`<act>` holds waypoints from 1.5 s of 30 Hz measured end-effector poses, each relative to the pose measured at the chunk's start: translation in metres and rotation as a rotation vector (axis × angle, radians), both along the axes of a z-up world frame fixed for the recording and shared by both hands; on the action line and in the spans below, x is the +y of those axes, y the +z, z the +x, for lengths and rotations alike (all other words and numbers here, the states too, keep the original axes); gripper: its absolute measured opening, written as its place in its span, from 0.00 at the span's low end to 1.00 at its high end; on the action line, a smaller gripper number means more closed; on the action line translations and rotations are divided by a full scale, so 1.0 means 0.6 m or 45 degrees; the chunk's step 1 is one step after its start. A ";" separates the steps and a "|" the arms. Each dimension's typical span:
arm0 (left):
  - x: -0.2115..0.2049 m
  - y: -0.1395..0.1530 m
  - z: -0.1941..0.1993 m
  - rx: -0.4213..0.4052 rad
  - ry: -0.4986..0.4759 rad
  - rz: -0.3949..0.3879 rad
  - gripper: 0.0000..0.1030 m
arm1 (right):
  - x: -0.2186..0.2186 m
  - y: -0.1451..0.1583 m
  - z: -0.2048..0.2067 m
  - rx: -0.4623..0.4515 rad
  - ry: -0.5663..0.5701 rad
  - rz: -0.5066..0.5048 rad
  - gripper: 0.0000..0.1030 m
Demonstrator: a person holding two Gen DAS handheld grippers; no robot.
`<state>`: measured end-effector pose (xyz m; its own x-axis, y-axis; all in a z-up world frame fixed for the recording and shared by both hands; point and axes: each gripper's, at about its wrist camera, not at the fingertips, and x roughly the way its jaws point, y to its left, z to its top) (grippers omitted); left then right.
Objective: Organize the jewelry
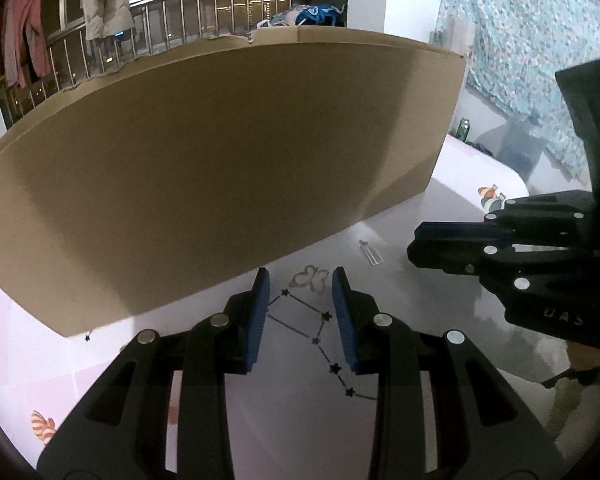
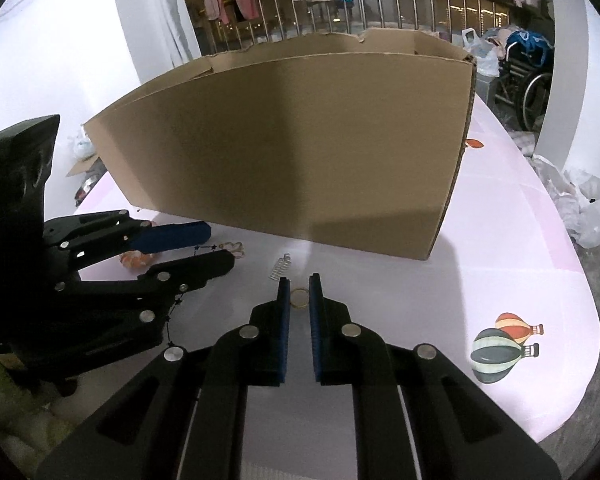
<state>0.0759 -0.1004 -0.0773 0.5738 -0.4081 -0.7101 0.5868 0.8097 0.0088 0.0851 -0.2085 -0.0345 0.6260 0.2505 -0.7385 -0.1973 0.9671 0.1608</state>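
A black star-bead necklace [image 1: 320, 332] lies on the pale table between the fingers of my open left gripper [image 1: 300, 280], with a rose-gold clover piece [image 1: 310, 278] just beyond the tips. A silver hair clip [image 1: 371, 253] lies to the right; it also shows in the right wrist view [image 2: 280, 267]. A small gold ring [image 2: 299, 297] sits between the tips of my right gripper [image 2: 299, 282], whose jaws stand narrowly apart around it. The large cardboard box [image 2: 300, 140] stands open-topped behind everything.
The table [image 2: 480, 248] has a pink cloth with balloon prints [image 2: 500, 348]. Its curved right edge drops to the floor with plastic bags [image 2: 580, 200]. The left gripper body [image 2: 100, 280] is close on the left. A green can [image 1: 464, 128] stands far right.
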 end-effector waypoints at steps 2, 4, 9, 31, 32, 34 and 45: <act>-0.004 0.000 0.001 -0.003 -0.004 0.010 0.29 | -0.001 0.000 -0.002 -0.001 -0.002 0.007 0.09; -0.011 0.002 0.005 0.003 -0.002 0.013 0.29 | -0.002 0.000 -0.003 -0.003 -0.002 0.011 0.09; -0.020 0.007 0.007 0.011 -0.023 0.025 0.20 | -0.010 0.002 -0.007 -0.008 0.005 0.015 0.09; 0.009 0.015 -0.015 0.026 -0.005 -0.023 0.15 | -0.009 0.026 -0.014 -0.059 0.014 0.006 0.09; 0.011 0.018 -0.017 0.019 -0.004 -0.027 0.15 | -0.010 0.029 -0.015 -0.064 0.013 0.006 0.09; 0.017 0.025 -0.020 0.007 -0.002 -0.038 0.15 | -0.013 0.034 -0.020 -0.073 0.011 0.006 0.09; 0.059 0.161 -0.052 -0.190 0.007 -0.199 0.15 | -0.008 0.155 -0.022 -0.325 0.053 0.033 0.09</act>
